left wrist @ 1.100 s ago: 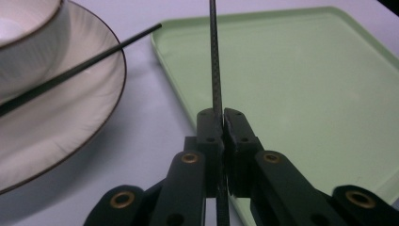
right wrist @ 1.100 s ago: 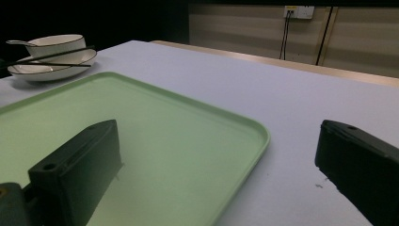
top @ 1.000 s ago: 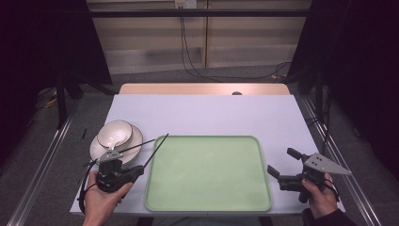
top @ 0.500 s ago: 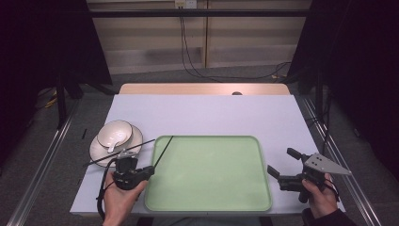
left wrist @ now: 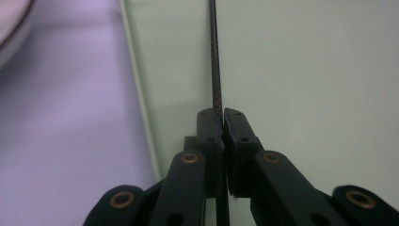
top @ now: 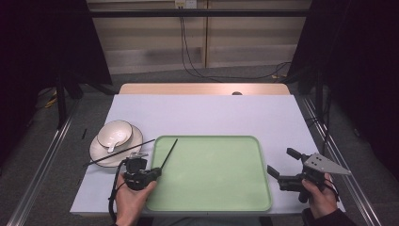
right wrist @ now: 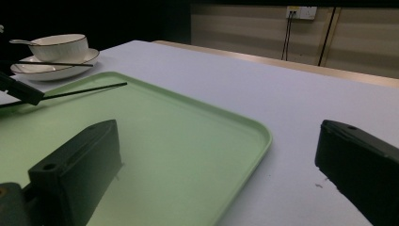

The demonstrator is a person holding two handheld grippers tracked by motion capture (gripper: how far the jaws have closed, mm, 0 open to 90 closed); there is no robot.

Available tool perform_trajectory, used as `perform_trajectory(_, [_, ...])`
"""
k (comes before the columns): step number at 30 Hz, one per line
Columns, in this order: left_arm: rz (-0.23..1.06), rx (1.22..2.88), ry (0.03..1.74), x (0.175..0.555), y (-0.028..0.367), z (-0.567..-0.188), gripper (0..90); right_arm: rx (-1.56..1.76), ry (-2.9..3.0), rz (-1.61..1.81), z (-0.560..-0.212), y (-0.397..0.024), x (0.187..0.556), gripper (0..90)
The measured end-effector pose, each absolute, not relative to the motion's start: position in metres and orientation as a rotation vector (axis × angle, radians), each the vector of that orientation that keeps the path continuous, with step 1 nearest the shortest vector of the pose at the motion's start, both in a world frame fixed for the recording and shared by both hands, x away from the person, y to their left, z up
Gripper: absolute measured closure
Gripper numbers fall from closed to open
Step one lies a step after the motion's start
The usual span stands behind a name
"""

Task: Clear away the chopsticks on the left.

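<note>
Green tray (top: pixel 211 188) sits between the two grippers, bare apart from the black chopstick (top: pixel 169 152) over its near-left corner. Left gripper (top: pixel 151 173) is clamped tight on that chopstick; in the left gripper view the stick (left wrist: pixel 216 61) runs straight out from the pressed-together jaws, over the tray surface just inside its left rim (left wrist: pixel 134 70). Second chopstick (top: pixel 120 154) lies across the saucer's (top: pixel 99 153) near rim, up-left of the left gripper, tip pointing toward the tray. White bowl (top: pixel 114 133) sits on the saucer with a spoon (top: pixel 113 146) in it. Right gripper (top: pixel 284 162) is just off the tray's right edge, jaws spread, nothing between them. Surface: pale lavender-white table cover (top: pixel 211 115), wooden edge (top: pixel 202 89) at the far side. Behind: light wall panels, hanging cables (top: pixel 188 52), dark curtains both sides.
</note>
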State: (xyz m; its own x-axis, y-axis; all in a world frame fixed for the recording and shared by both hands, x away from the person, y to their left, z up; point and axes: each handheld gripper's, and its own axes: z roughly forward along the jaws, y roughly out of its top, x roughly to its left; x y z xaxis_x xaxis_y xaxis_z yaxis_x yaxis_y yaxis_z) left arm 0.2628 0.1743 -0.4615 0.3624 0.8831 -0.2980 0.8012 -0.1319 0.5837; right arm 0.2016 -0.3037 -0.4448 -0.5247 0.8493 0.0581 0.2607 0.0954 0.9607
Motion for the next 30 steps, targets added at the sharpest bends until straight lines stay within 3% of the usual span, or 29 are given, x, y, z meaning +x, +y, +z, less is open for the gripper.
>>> perform_trajectory(20, [0.197,2.045,1.31,0.2641,0.176,-0.4666,84.1,1.084,1.853,1.452,-0.4448,-0.3031,0.2011,0.5])
perform_trajectory(27, [0.205,2.065,1.257,0.2646,0.1765,-0.466,72.7,1.078,1.86,1.447,-0.4449,-0.3026,0.2011,0.4])
perform_trajectory(28, [0.206,2.057,1.253,0.2652,0.177,-0.4661,64.2,1.076,1.861,1.445,-0.4449,-0.3026,0.2011,0.4])
perform_trajectory(30, [0.23,2.021,1.231,0.2654,0.1797,-0.4641,59.0,1.072,1.866,1.446,-0.4449,-0.3024,0.2011,0.4])
